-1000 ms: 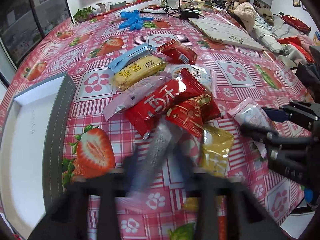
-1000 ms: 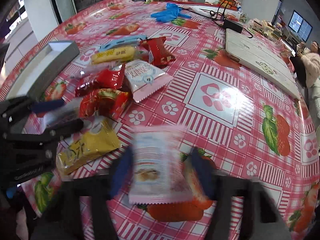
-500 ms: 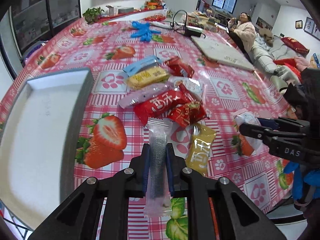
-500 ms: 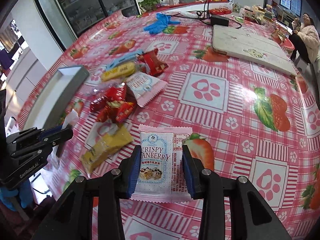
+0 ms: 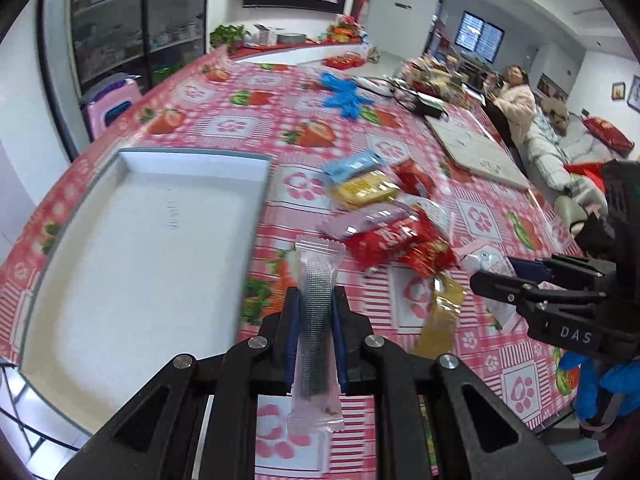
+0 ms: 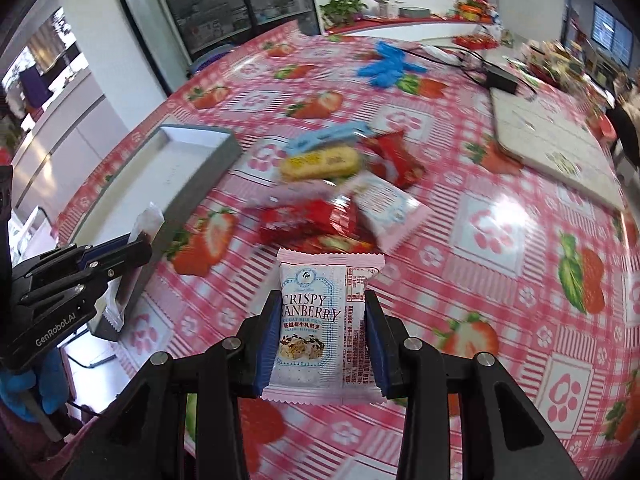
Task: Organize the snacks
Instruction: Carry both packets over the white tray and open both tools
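Both pairs of jaws are pinching snacks. Left gripper point(image 5: 315, 328) has its blue pads pressed on a long clear-plastic stick packet with a dark core point(image 5: 316, 320), held above the table edge beside the shallow white tray with grey walls point(image 5: 152, 240); whatever is printed on that packet cannot be made out. Right gripper point(image 6: 323, 344) clamps a pink-and-white pillow pouch point(image 6: 324, 320) reading "CRISPY CRANBERRY", with smaller Chinese text that is too fine to read, raised over the pink strawberry-print tablecloth point(image 6: 500, 280).

On the cloth lies a loose pile: one light-blue wrapper point(image 5: 352, 165), one yellow biscuit pack point(image 5: 366, 189), one pale-pink bar point(image 5: 366, 218), one gold sachet point(image 5: 442, 312), and roughly three red wrappers point(image 5: 394, 238) that overlap so the count is uncertain. Motion blur smears the pile in the right wrist view. "DAS" shows on one gripper body, "GenRobot.AI" on the other.
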### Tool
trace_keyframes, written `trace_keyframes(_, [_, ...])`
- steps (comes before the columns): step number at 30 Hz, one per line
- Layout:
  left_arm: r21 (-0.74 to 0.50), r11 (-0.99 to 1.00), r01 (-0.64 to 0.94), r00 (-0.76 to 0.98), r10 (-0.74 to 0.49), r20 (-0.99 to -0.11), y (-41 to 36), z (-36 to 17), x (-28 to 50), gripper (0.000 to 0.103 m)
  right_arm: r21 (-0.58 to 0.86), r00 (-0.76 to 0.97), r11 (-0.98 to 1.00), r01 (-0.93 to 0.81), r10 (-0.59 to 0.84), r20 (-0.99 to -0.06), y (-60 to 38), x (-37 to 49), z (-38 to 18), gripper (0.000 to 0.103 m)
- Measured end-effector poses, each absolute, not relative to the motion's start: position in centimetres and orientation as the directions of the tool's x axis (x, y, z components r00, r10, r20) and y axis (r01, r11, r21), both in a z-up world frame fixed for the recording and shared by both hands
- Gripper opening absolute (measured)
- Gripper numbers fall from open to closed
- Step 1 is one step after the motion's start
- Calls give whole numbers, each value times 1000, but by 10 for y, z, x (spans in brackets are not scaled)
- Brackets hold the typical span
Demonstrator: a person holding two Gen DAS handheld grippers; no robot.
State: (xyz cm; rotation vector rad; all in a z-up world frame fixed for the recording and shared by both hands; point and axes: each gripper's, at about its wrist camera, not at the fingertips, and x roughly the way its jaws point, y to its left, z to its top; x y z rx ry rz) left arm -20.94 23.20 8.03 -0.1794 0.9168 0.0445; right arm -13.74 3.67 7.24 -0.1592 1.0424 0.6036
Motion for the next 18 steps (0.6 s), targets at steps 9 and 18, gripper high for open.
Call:
trace_keyframes(9, [-142,960,-241,629,43,-776,298,85,-229,17,141,313,741,-656,438,-842,121,-148,86,40])
trace_keyframes(18, [-154,930,-333,598,83,-797,346,65,-240,17,128,259,650,-749,466,-846,198,-164,88,41])
